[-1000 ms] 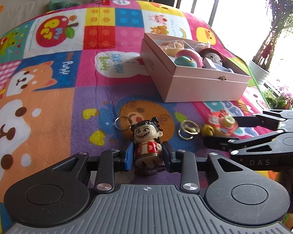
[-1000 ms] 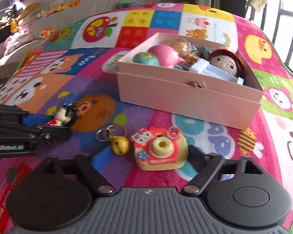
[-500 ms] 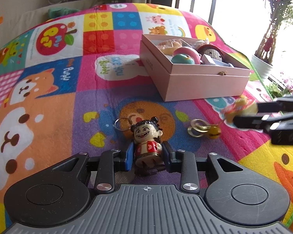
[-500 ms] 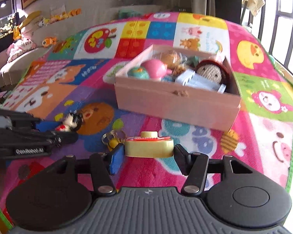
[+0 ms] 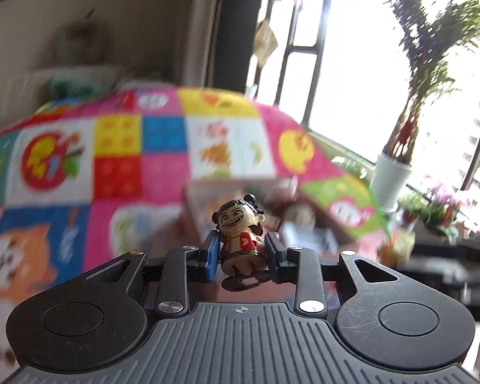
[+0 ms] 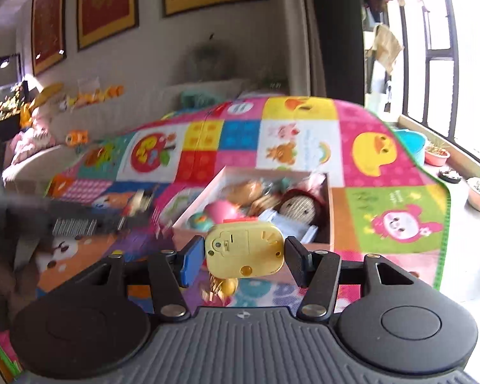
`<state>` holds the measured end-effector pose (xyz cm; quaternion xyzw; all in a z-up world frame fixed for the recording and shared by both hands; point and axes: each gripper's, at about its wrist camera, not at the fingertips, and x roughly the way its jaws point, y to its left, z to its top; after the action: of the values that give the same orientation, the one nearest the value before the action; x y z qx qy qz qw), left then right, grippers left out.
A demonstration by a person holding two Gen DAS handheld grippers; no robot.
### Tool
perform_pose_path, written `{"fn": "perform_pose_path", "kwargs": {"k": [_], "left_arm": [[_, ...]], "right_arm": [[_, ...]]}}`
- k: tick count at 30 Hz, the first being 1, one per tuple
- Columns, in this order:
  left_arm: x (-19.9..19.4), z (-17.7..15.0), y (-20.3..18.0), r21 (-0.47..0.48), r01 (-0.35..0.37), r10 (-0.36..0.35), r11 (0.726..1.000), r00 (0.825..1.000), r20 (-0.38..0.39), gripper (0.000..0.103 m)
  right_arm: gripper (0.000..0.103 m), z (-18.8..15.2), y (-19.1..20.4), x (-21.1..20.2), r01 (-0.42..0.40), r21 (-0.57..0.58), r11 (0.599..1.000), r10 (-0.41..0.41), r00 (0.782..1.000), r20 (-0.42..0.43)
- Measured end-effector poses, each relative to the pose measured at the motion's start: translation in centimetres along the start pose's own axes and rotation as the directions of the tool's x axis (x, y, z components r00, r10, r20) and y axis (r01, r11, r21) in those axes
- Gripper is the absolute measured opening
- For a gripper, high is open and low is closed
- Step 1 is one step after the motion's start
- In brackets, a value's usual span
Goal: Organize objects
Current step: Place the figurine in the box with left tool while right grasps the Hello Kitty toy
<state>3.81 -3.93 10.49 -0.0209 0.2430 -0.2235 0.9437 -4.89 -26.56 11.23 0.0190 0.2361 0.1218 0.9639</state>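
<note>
Left gripper (image 5: 241,256) clamps a doll figurine (image 5: 240,240), right gripper (image 6: 241,256) a yellow toy camera (image 6: 244,249) (underside showing), both raised for carrying toward the pink box (image 6: 240,188).

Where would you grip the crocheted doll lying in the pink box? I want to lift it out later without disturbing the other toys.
Judging from the right wrist view, take the crocheted doll by its round head, coming from above. The head lies uppermost and exposed against the pink box wall, while its body is tucked under a packet and crowded by other toys, so a sideways approach looks blocked.
</note>
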Motion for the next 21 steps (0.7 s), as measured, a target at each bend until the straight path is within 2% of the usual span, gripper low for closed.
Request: {"fn": "perform_pose_path", "kwargs": {"k": [2,4,8,10,12,14,18,21], "left_arm": [[2.5,1.9,-0.6,-0.014,0.040,-0.040,0.999,0.999,0.019,0.034],[5.6,2.9,-0.6,-0.038,0.047,-0.047,0.998,0.999,-0.015,0.035],[9.3,2.4,1.3,-0.105,-0.044,0.034,0.994,0.995,-0.090,0.032],[8.8,1.8,2.6,-0.158,-0.037,0.026,0.987,0.997,-0.068,0.032],[7.5,1.4,3.8,-0.188,-0.029,0.021,0.982,0.999,-0.048,0.032],[6.1,0.8,4.8,-0.194,-0.031,0.023,0.980,0.999,-0.044,0.032],[3.0,-1.0,5.7,-0.188,-0.023,0.012,0.982,0.998,-0.059,0.032],[1.0,-3.0,5.8,-0.191,-0.014,-0.004,0.981,0.996,-0.092,0.032]], "right_arm": [[0.055,0.1,-0.7,-0.2,0.015,0.021,1.000,-0.015,1.000,0.006],[0.055,-0.1,-1.2,-0.3,0.030,0.035,0.999,-0.030,1.000,0.008],[0.055,-0.4,-2.7,-0.7,0.064,0.054,0.996,-0.065,0.998,0.008],[0.045,-0.4,-3.4,-0.8,0.075,0.062,0.995,-0.076,0.997,0.012],[0.044,0.0,-4.2,-0.4,0.075,0.081,0.994,-0.076,0.997,0.012],[0.038,0.8,-4.5,0.3,0.057,0.097,0.994,-0.059,0.998,0.010],[0.038,1.8,-4.2,1.3,0.070,0.043,0.997,-0.070,0.998,-0.003],[0.047,0.8,-4.7,2.2,0.089,0.025,0.996,-0.087,0.993,-0.077]]}}
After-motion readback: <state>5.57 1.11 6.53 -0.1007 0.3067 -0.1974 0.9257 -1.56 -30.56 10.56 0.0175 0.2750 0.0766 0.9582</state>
